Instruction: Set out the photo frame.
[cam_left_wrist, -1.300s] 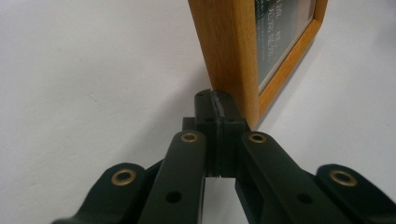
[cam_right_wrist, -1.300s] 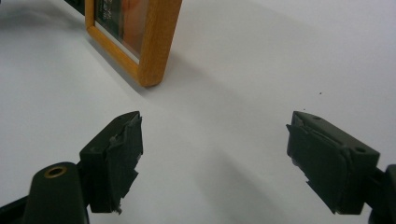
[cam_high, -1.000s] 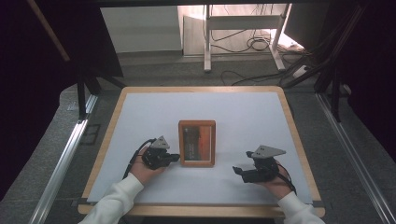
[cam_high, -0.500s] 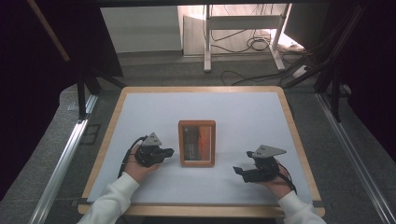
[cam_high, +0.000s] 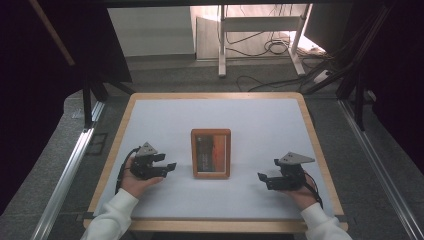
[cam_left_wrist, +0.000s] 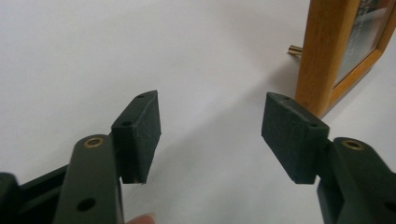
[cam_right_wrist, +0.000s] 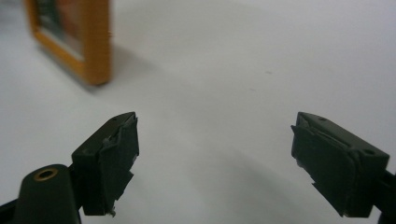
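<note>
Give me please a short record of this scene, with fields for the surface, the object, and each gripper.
surface: white table top with a wooden edge
object: wooden picture frame, lying flat at the middle, between the two grippers
left gripper: jaws have just been opening, nothing between them, apart from the frame, pointing toward it
right gripper: open, nothing between the jaws, apart from the frame, pointing toward it

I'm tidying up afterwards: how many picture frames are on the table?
1. The wooden picture frame lies flat near the middle of the white table, between the left gripper and the right gripper, touching neither. Nothing seems hidden.
</note>
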